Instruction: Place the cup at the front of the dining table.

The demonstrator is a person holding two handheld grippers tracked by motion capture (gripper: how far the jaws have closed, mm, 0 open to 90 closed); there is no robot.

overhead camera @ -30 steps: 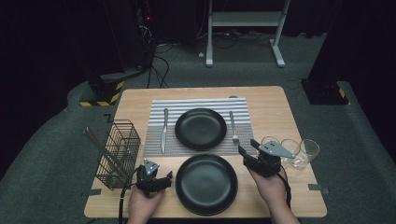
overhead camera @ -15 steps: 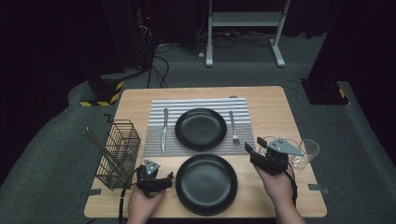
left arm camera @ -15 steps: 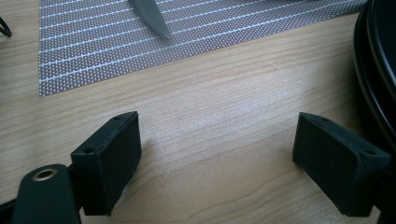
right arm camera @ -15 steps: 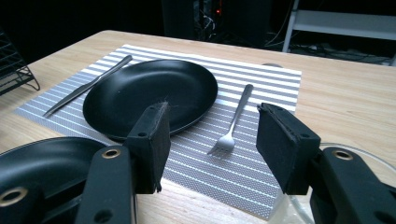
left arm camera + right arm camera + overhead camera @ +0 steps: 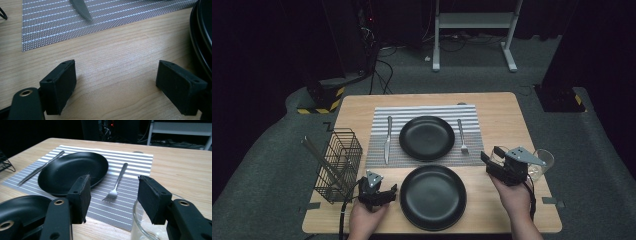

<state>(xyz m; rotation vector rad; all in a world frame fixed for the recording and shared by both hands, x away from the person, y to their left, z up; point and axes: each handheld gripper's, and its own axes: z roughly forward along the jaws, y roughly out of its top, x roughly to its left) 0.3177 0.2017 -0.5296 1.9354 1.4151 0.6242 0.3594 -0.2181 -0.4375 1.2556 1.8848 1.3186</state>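
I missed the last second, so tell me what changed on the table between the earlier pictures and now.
The right gripper moved to the person's right, away from the fork and over the nearer glass, jaws open with one at the rim. It has gripped nothing. The left gripper stayed open beside the near plate; the knife, far plate and wire basket kept their places.

Wooden bench (image 5: 502, 115) carries a grey striped placemat (image 5: 379, 150) at centre rear, a black plate (image 5: 432, 197) at the near edge, a black wire basket (image 5: 338, 165) at left, and two clear glasses (image 5: 542, 161) at right.
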